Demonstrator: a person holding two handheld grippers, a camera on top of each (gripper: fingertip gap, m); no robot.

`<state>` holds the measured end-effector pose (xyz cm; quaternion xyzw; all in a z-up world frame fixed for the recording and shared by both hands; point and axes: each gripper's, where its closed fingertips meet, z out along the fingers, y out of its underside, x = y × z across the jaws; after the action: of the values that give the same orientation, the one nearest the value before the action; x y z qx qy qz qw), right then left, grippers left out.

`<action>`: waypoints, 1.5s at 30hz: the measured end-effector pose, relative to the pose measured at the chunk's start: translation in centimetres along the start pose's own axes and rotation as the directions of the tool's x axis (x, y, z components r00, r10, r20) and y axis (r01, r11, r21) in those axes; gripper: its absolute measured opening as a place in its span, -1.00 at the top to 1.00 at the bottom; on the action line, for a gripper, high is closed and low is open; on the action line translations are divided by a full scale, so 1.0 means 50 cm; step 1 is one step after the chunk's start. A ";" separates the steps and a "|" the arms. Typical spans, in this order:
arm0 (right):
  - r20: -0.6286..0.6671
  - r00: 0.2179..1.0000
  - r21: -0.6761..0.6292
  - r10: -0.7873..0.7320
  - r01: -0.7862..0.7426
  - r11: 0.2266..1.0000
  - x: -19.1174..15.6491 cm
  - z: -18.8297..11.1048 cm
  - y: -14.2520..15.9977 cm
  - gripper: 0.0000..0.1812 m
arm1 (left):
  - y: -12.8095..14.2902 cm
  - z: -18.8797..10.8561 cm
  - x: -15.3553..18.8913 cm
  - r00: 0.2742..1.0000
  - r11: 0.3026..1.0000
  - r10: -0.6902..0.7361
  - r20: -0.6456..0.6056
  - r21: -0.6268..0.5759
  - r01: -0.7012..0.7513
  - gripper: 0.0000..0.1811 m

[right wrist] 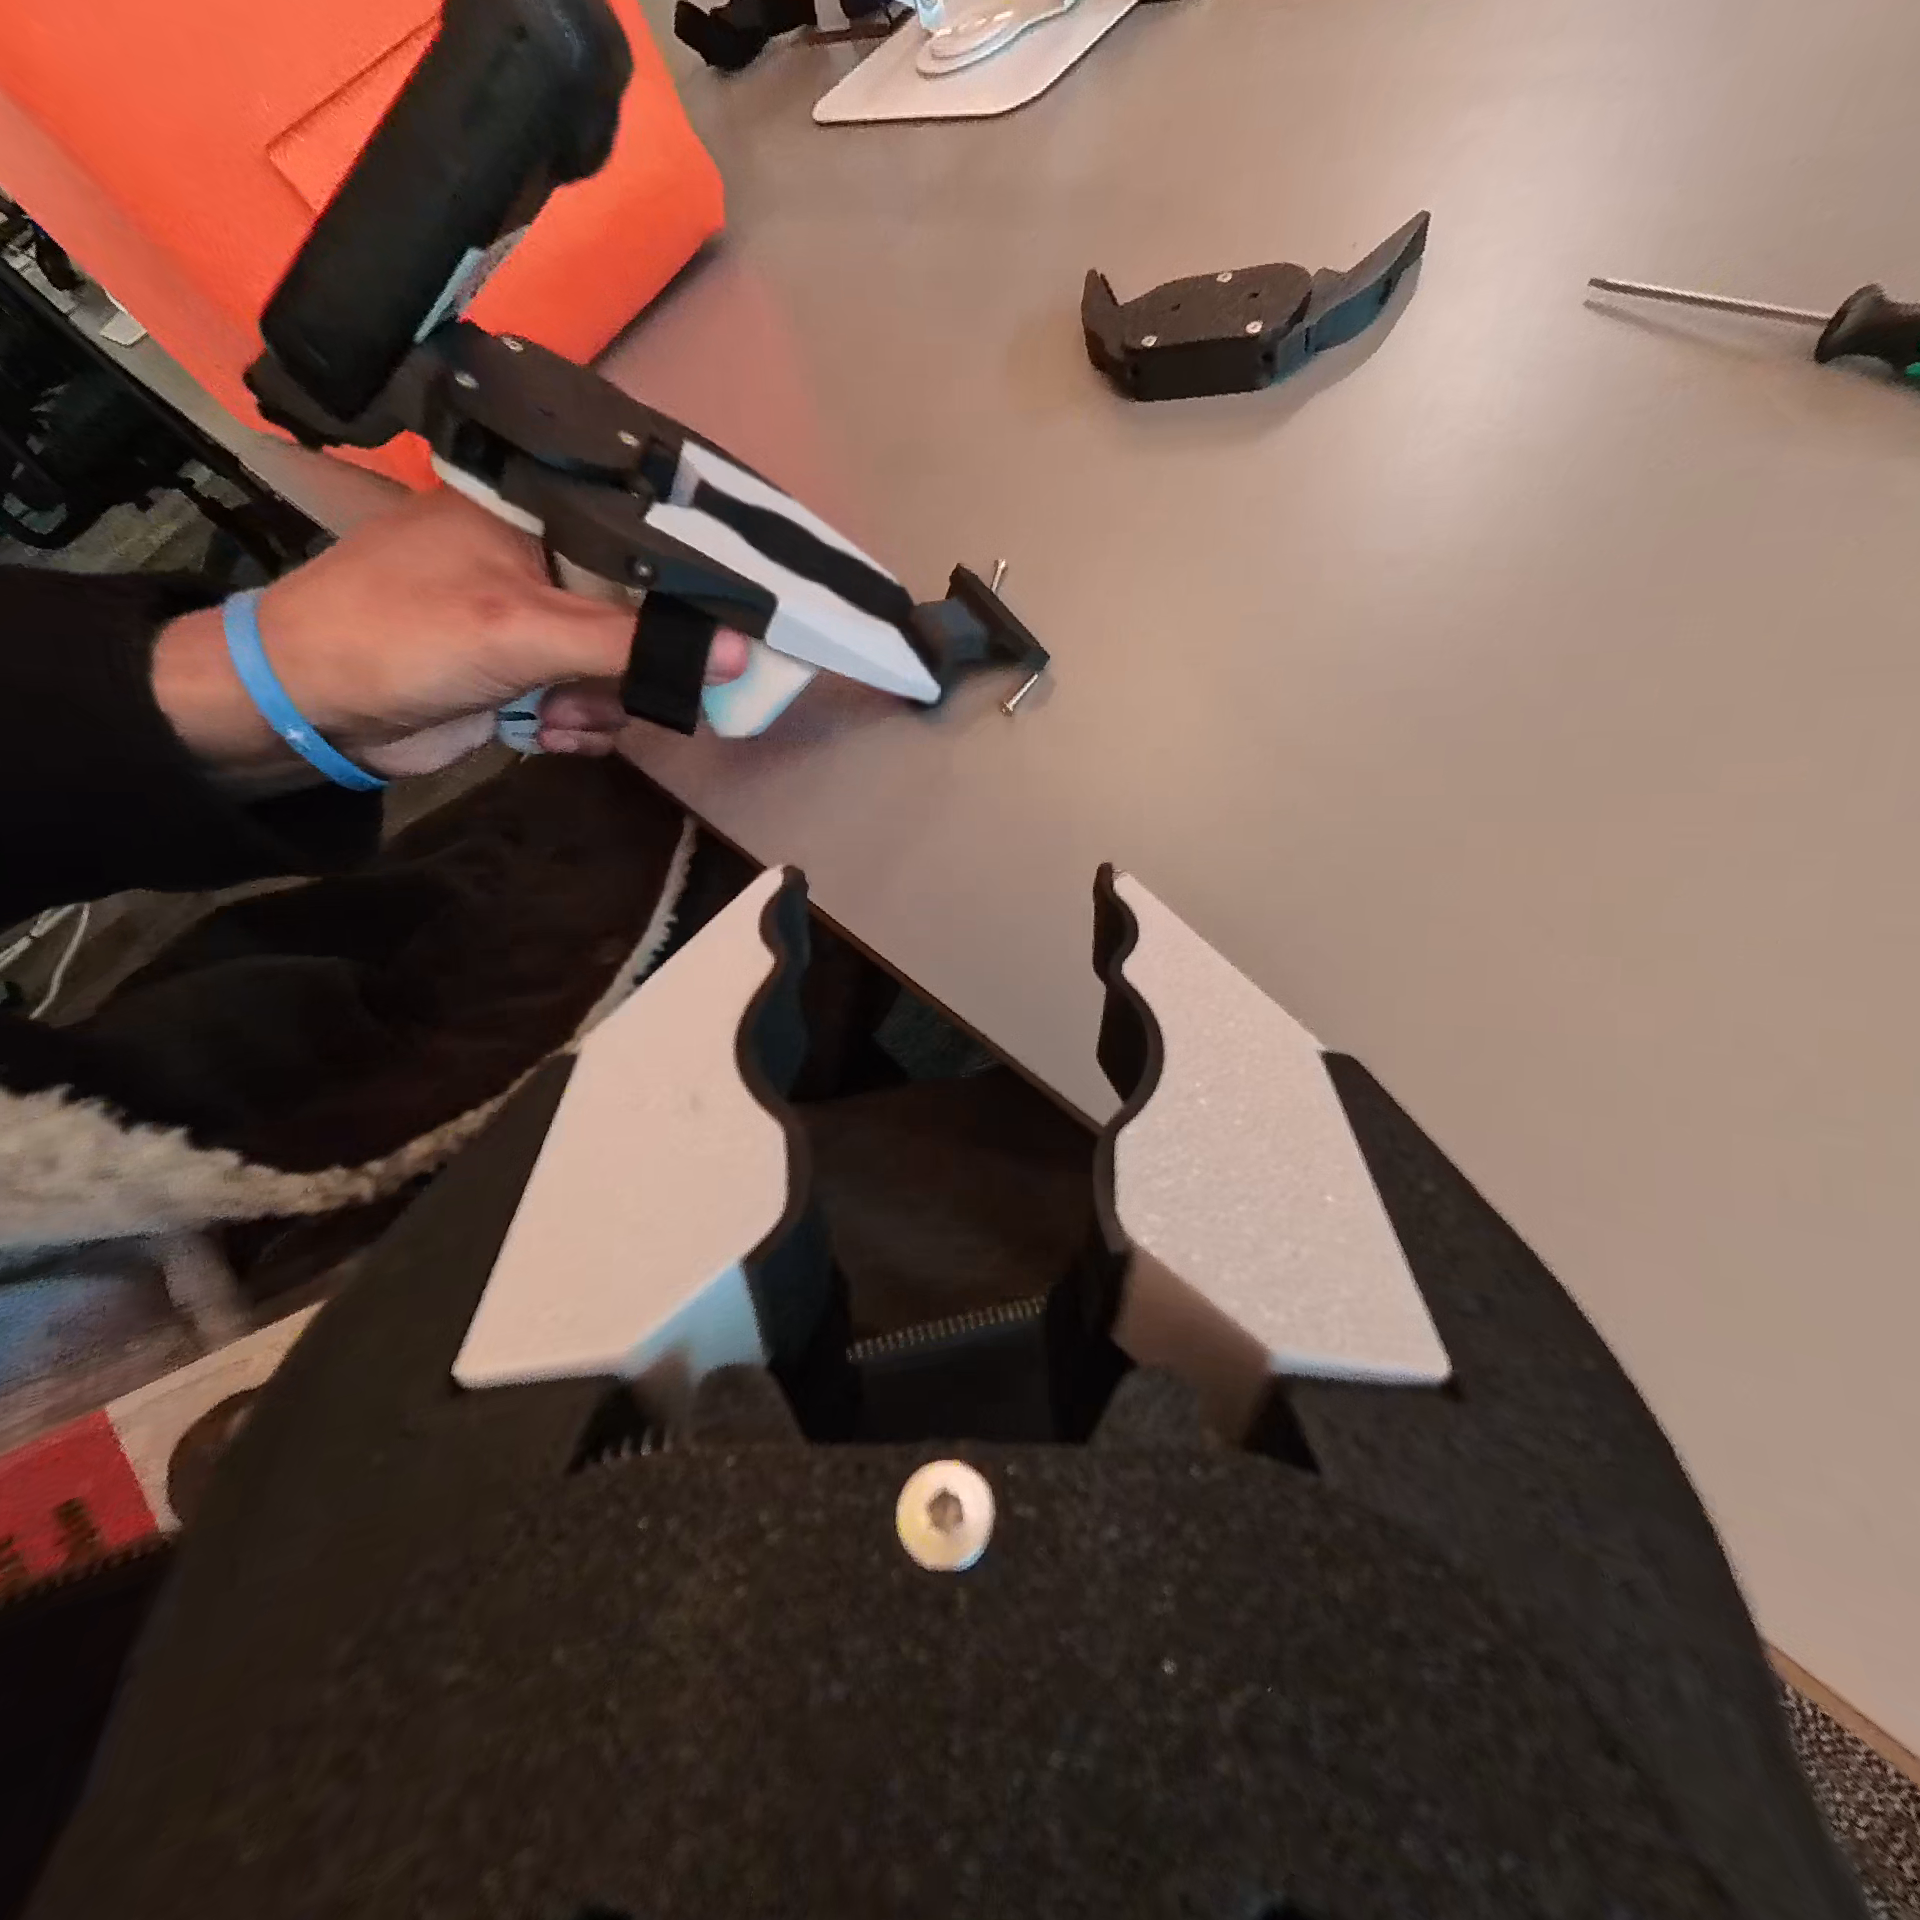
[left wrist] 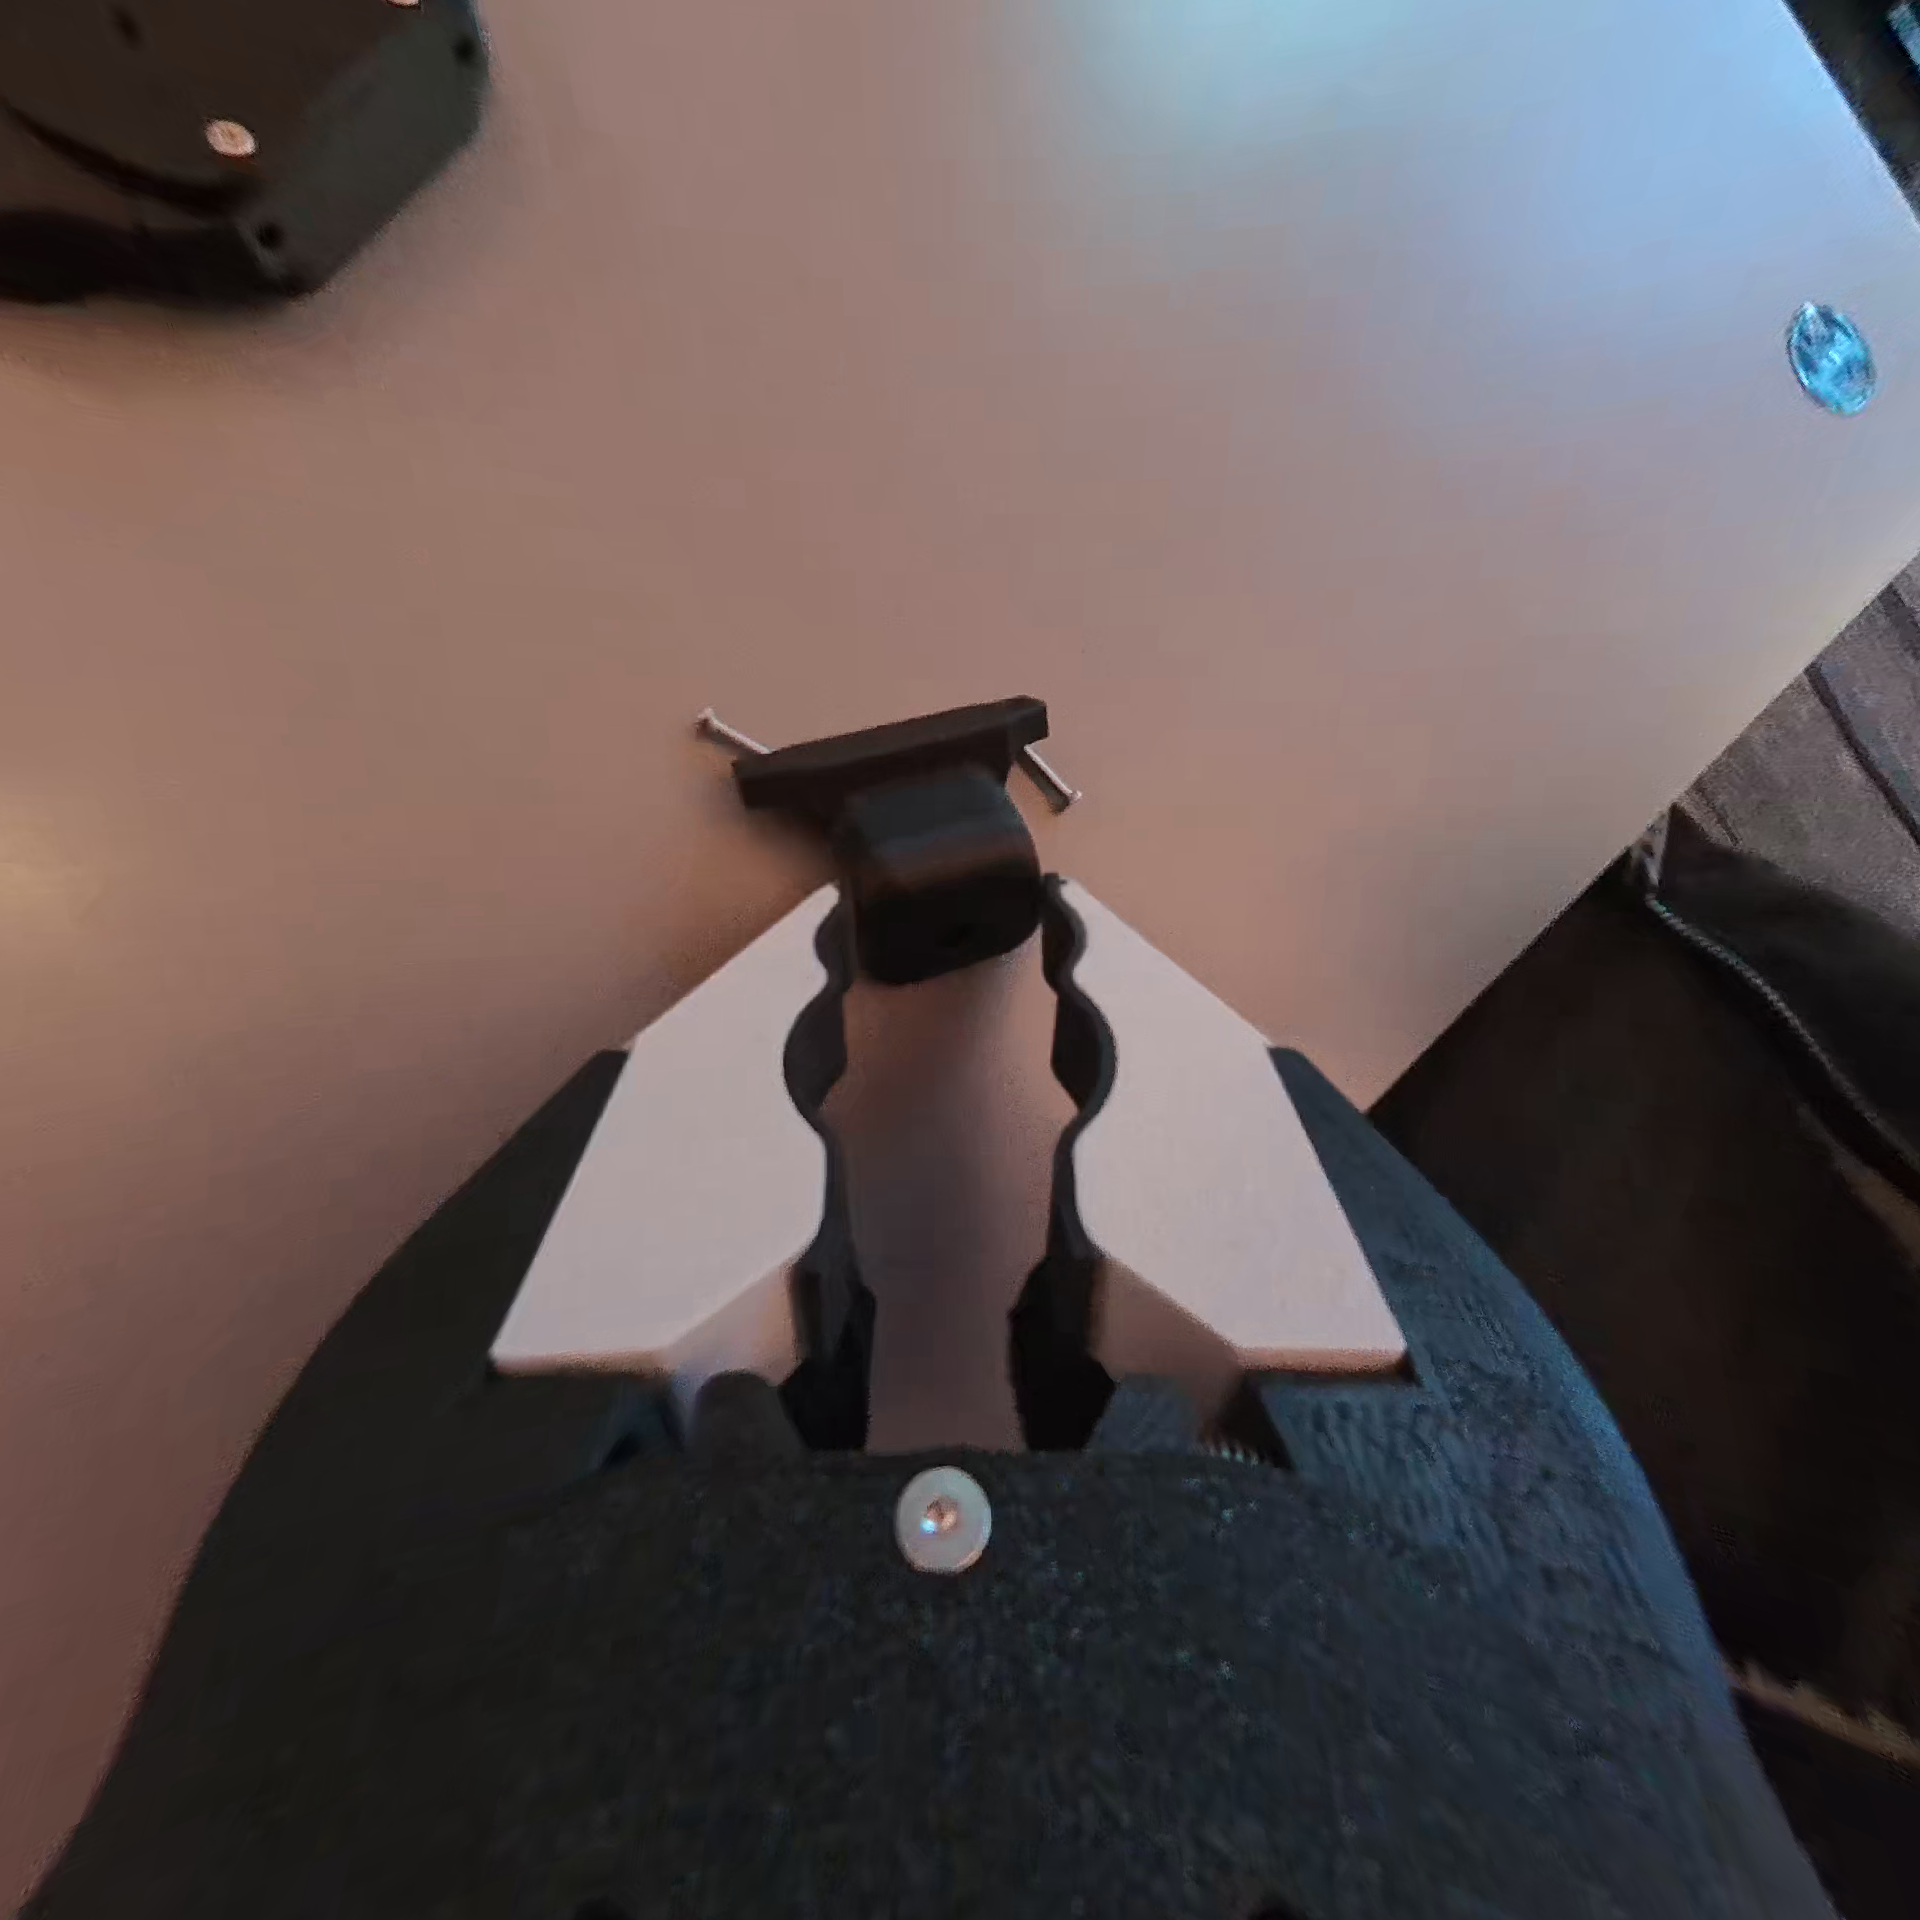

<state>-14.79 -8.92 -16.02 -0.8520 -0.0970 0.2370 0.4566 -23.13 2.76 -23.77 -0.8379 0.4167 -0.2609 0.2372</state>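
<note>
left claw [left wrist: 943, 914]: clenched on the block end of a small black T-shaped part [left wrist: 925, 831]; seen from the right wrist view it is [right wrist: 930, 649], at 12 o'clock from the right claw, over the near table edge
hand [right wrist: 436, 644]: grips the left claw's handle, blue wristband [right wrist: 281, 696] on the wrist, dark sleeve behind it
T-shaped part: flat plate faces away from the claw, block end sits between the fingertips; plate looks to be at or just above the table [left wrist: 935, 468], contact can't be told
screws: two small silver ones lying on the table, one [left wrist: 727, 730] at the plate's 10 o'clock end, one [left wrist: 1049, 781] at its 3 o'clock end; both just beside the plate, partly hidden behind it
right claw [right wrist: 951, 925]: released, jaws wide apart, nothing between them; hangs over the table's near edge, dark floor showing through the gap
black housing [right wrist: 1226, 322]: lying flat on the table at 1 o'clock from the right claw, well past the T-shaped part; silver screw heads on top, a curved black fin sticking out of its right end
screwdriver [right wrist: 1787, 317]: at 2 o'clock, near the right frame edge, thin metal shaft pointing left, dark handle with a bit of green
orange block [right wrist: 208, 125]: at 10 o'clock, far left, behind the left claw's body
pale flat pad [right wrist: 966, 78]: at 12 o'clock, far end of the table, something blurry on top
round shiny disc [left wrist: 1834, 358]: left wrist view, 2 o'clock, set in the table near its edge
</note>
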 end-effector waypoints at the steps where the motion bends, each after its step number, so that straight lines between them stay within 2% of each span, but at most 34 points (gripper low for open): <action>1: 0.000 1.000 -0.002 -0.007 0.007 1.000 0.002 0.003 0.002 0.40 | 0.001 0.000 0.002 1.000 1.000 0.010 -0.014 -0.006 -0.010 0.61; 3: -0.001 1.000 -0.009 -0.029 0.029 1.000 0.008 0.010 0.007 0.40 | -0.002 -0.004 -0.001 0.999 1.000 -0.004 -0.038 -0.002 0.004 0.62; 5: -0.001 0.999 -0.005 -0.044 0.044 0.999 0.015 0.018 0.010 0.41 | -0.016 -0.017 0.004 0.990 0.997 -0.066 -0.122 0.038 0.071 0.62; 7: 0.017 0.999 0.001 -0.036 0.036 0.999 0.017 0.026 0.007 0.44 | -0.054 -0.047 0.030 0.943 0.974 -0.141 -0.302 0.127 0.186 0.62; 9: 0.054 0.998 0.059 -0.043 0.040 0.997 0.008 0.036 -0.020 0.44 | -0.115 -0.098 0.057 0.813 0.897 -0.222 -0.539 0.215 0.387 0.62; 11: 0.068 0.993 0.129 -0.095 0.086 0.988 0.001 0.050 -0.064 0.43 | -0.171 -0.158 0.080 0.598 0.792 -0.224 -0.770 0.214 0.572 0.62; 12: 0.066 0.989 0.169 -0.132 0.119 0.978 -0.003 0.060 -0.090 0.41 | -0.194 -0.191 0.084 0.487 0.735 -0.189 -0.853 0.206 0.645 0.62; 13: 0.063 0.985 0.200 -0.162 0.146 0.969 -0.008 0.074 -0.115 0.37 | -0.210 -0.216 0.082 0.411 0.686 -0.154 -0.899 0.202 0.699 0.62; 17: 0.083 0.977 0.331 -0.196 0.158 0.930 -0.061 0.128 -0.215 0.44 | -0.226 -0.270 0.094 0.219 0.626 -0.036 -0.975 0.148 0.766 0.62; 18: 0.100 0.972 0.375 -0.211 0.160 0.913 -0.086 0.137 -0.240 0.44 | -0.229 -0.278 0.091 0.195 0.604 -0.027 -0.981 0.139 0.785 0.62; 20: 0.084 0.958 0.421 -0.276 0.217 0.881 -0.128 0.152 -0.275 0.45 | -0.232 -0.291 0.086 0.161 0.570 -0.015 -0.987 0.124 0.812 0.62; 23: -0.014 0.933 0.460 -0.360 0.326 0.826 -0.159 0.166 -0.308 0.53 | -0.229 -0.298 0.080 0.139 0.553 -0.027 -0.990 0.101 0.827 0.62; 26: -0.102 0.894 0.373 -0.436 0.441 0.816 -0.156 0.197 -0.295 0.71 | -0.227 -0.312 0.070 0.076 0.516 -0.025 -0.997 0.052 0.855 0.62; 28: -0.164 0.852 0.371 -0.498 0.521 0.769 -0.155 0.197 -0.293 0.92 | -0.221 -0.306 0.072 0.065 0.526 -0.046 -0.997 0.031 0.850 0.62; 29: -0.184 0.828 0.358 -0.530 0.558 0.749 -0.154 0.198 -0.291 0.92 | -0.219 -0.303 0.070 0.057 0.525 -0.062 -0.996 0.016 0.851 0.62; 31: -0.193 0.779 0.291 -0.597 0.626 0.723 -0.142 0.206 -0.280 0.92 | -0.210 -0.285 0.061 0.083 0.545 -0.109 -0.991 0.010 0.839 0.62; 32: -0.174 0.753 0.249 -0.635 0.658 0.711 -0.132 0.210 -0.270 0.92 | -0.202 -0.270 0.052 0.143 0.570 -0.140 -0.980 0.038 0.821 0.61; 33: -0.169 0.716 0.189 -0.677 0.698 0.691 -0.112 0.216 -0.259 0.92 | -0.194 -0.254 0.036 0.232 0.598 -0.170 -0.958 0.087 0.797 0.57; 34: -0.167 0.649 0.094 -0.743 0.760 0.643 -0.080 0.229 -0.241 0.93 | -0.186 -0.238 0.014 0.341 0.631 -0.196 -0.919 0.148 0.761 0.57; 35: -0.148 0.549 -0.033 -0.822 0.828 0.559 -0.037 0.247 -0.215 0.92 | -0.175 -0.215 -0.012 0.476 0.685 -0.223 -0.851 0.211 0.697 0.56; 36: -0.104 0.432 -0.154 -0.896 0.883 0.444 0.008 0.266 -0.186 0.92 | -0.164 -0.194 -0.042 0.613 0.748 -0.224 -0.758 0.270 0.607 0.55; 37: -0.067 0.313 -0.235 -0.948 0.918 0.319 0.046 0.283 -0.166 0.92 | -0.162 -0.181 -0.073 0.721 0.791 -0.203 -0.662 0.323 0.520 0.55; 39: -0.009 0.105 -0.299 -0.994 0.949 0.103 0.096 0.322 -0.142 0.92 | -0.166 -0.159 -0.120 0.859 0.864 -0.139 -0.493 0.363 0.349 0.48; 40: 0.030 0.046 -0.311 -0.998 0.950 0.035 0.113 0.343 -0.131 0.92 | -0.166 -0.146 -0.134 0.903 0.904 -0.075 -0.424 0.354 0.241 0.44; 42: 0.107 0.015 -0.323 -0.994 0.946 -0.021 0.136 0.381 -0.112 0.92 | -0.161 -0.113 -0.166 0.956 0.952 0.075 -0.282 0.306 0.016 0.35; 45: 0.180 0.067 -0.361 -0.981 0.933 -0.002 0.162 0.413 -0.104 0.92 | -0.162 -0.066 -0.215 0.956 0.952 0.248 -0.155 0.221 -0.211 0.34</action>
<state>-17.66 12.20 -24.00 -0.6380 -0.6660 -0.2156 0.3208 -26.14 15.39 -18.88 -0.7280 0.5028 -0.3473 0.3108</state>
